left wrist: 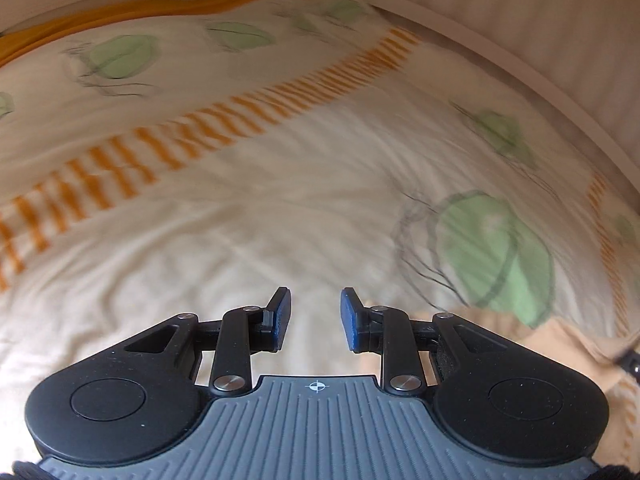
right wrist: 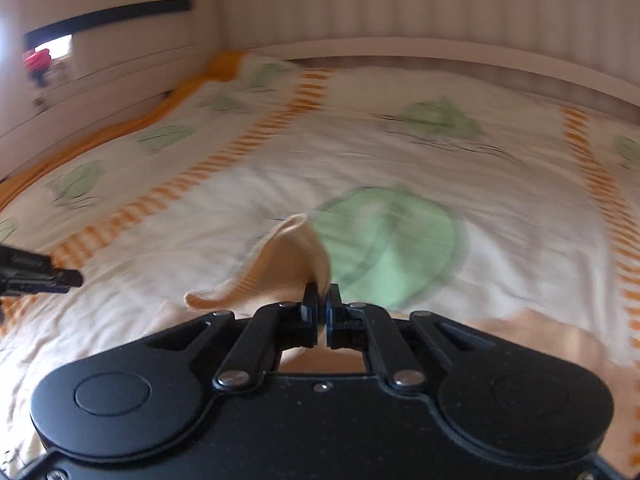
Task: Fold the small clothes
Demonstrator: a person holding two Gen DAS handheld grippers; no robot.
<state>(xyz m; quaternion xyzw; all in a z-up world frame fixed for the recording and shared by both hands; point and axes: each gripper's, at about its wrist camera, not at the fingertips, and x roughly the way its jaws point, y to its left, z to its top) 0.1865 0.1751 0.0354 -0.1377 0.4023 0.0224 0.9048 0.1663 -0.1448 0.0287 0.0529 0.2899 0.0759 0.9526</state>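
Observation:
A small peach garment is pinched between the pads of my right gripper, which is shut on it; a flap curls up and to the left above the bedsheet. More of the peach cloth lies on the bed to the lower right. In the left wrist view my left gripper stands open with nothing between its blue-padded fingers, over bare sheet. The peach garment shows at its lower right, partly behind the gripper body. The left gripper's tip appears at the left edge of the right wrist view.
The bed is covered by a cream sheet with green leaf prints and orange striped bands. An orange blanket edge runs along the far left. A white bed frame and a ribbed wall stand behind. Both views are motion-blurred.

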